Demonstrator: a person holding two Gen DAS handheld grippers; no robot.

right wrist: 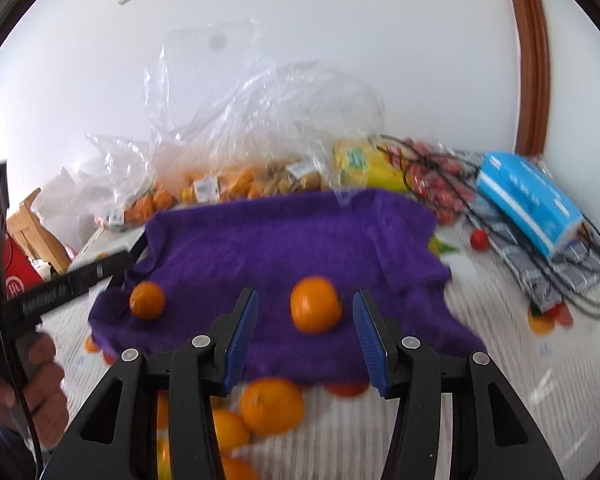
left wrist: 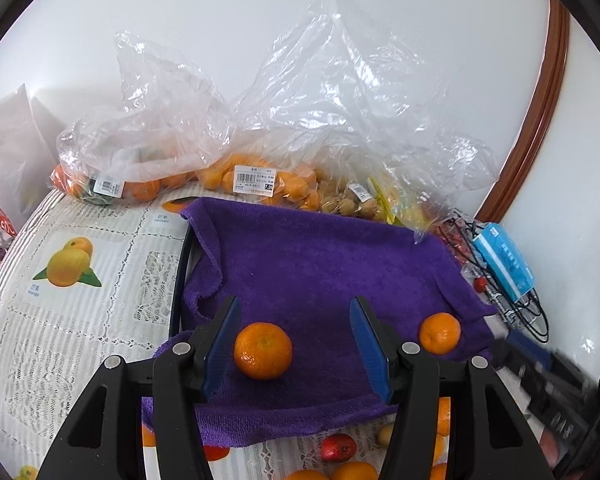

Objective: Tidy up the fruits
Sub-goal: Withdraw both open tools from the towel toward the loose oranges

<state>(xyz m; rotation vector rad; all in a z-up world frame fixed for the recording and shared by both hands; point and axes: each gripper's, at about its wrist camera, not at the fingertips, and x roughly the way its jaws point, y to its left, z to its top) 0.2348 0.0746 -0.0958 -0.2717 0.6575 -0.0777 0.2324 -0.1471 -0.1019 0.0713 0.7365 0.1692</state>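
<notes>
Two mandarins lie on a purple towel [left wrist: 320, 256]. In the left wrist view, the left mandarin [left wrist: 263, 350] sits between the open blue fingers of my left gripper [left wrist: 296, 312], close to the left finger; the right mandarin [left wrist: 440, 333] lies outside the right finger. In the right wrist view, my right gripper [right wrist: 306, 304] is open with the right mandarin [right wrist: 315, 305] between its fingertips, untouched. The left mandarin [right wrist: 147, 300] lies further left on the towel [right wrist: 284, 240]. This view is motion-blurred.
Clear plastic bags of oranges [left wrist: 260, 180] and small fruit [right wrist: 236, 184] line the wall behind the towel. A blue box [left wrist: 504, 260] and black cables lie at right. The tablecloth [left wrist: 80, 280] has printed fruit pictures. The hand with the left gripper [right wrist: 32, 360] shows at left.
</notes>
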